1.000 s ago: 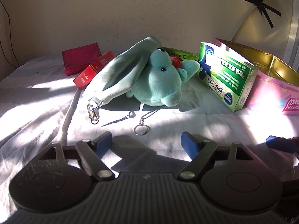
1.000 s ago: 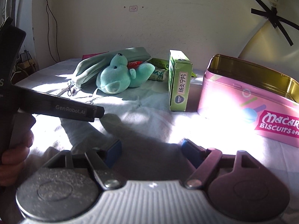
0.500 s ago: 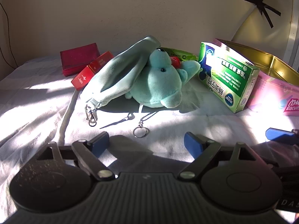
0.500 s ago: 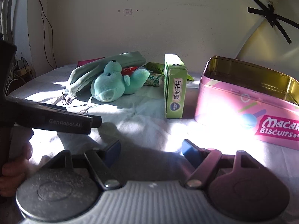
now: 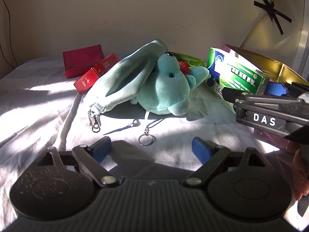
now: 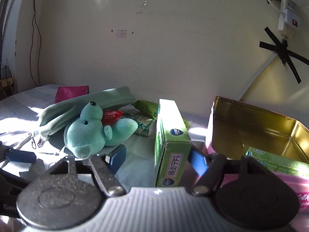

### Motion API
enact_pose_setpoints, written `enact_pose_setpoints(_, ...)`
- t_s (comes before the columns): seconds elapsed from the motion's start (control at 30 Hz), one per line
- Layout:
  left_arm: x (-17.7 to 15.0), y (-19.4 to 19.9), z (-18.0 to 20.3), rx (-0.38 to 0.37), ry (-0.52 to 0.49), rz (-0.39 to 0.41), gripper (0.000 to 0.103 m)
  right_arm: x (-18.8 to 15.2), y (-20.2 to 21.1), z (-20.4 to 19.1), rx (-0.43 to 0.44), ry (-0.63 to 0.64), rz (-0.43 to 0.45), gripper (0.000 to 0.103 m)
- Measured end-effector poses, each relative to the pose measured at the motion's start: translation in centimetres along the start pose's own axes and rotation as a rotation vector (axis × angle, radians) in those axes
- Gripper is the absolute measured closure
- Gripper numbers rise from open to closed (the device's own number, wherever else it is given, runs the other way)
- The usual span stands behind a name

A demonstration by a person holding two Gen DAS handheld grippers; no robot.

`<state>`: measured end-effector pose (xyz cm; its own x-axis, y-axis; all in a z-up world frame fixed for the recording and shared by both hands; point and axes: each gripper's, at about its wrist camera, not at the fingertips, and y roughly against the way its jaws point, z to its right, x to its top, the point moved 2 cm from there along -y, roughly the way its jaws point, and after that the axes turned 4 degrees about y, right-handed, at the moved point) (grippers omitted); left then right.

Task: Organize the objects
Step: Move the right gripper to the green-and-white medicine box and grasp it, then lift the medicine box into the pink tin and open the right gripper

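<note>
The right gripper [image 6: 157, 159] is closing around the green box [image 6: 170, 141], which is standing upright between its unclamped jaws beside the pink tin [image 6: 251, 114], long axis running away, while the left gripper [image 5: 151, 148] is opening, empty.

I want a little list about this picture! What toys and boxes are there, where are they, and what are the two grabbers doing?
plush toy: teal plush, lying on the white sheet
pouch: teal pouch, leaning over the plush
green box: upright green box, between the right gripper's fingers
tin: pink tin, open, a green packet inside
left gripper: left gripper opening, nothing between its fingers
right gripper: right gripper closing around the green box
</note>
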<state>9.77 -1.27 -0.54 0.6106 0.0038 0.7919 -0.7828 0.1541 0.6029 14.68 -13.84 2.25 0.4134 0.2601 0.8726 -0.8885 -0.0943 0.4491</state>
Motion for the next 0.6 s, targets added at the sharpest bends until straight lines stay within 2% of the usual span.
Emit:
enact_pose_setpoints(0.03, 0.0, 0.0, 0.0, -0.001, 0.002, 0.0, 0.011, 0.1, -0.3, -0.4, -0.022, 0.022, -0.002, 0.059)
enact_pose_setpoints(0.07, 0.0, 0.1, 0.0, -0.003, 0.004, 0.001, 0.011, 0.1, -0.6, -0.6, -0.034, 0.037, -0.008, 0.075)
enact_pose_setpoints(0.13, 0.0, 0.1, -0.1, -0.006, 0.008, 0.002, 0.01, 0.0, -0.4, -0.6, -0.047, 0.04, -0.001, 0.077)
enact_pose_setpoints(0.27, 0.0, 0.1, -0.3, -0.013, 0.014, 0.004, 0.01, -0.9, 1.5, -0.2, -0.019, 0.053, 0.002, 0.077)
enact_pose_setpoints(0.33, 0.0, 0.2, -0.4, -0.019, 0.02, 0.005, 0.01, -2.0, 3.8, -0.3, 0.02, 0.102, 0.011, 0.077)
enact_pose_setpoints(0.4, 0.0, 0.2, -0.7, -0.034, 0.036, 0.007, 0.01, -3.4, 6.5, -0.6, 0.049, 0.21, 0.029, 0.077)
enact_pose_setpoints(0.5, 0.2, 0.5, -1.9, -0.097, 0.093, 0.01, 0.008, -6.3, 10.6, -0.8, 0.073, 0.413, 0.045, 0.069)
enact_pose_setpoints(0.57, 0.5, 0.7, -2.8, -0.136, 0.144, 0.006, 0.008, -7.8, 12.8, -0.4, 0.124, 0.458, 0.019, 0.036)
enact_pose_setpoints(0.6, 0.7, 0.8, -3.1, -0.157, 0.169, 0.003, 0.008, -8.2, 13.9, 0.1, 0.154, 0.434, 0.019, 0.028)
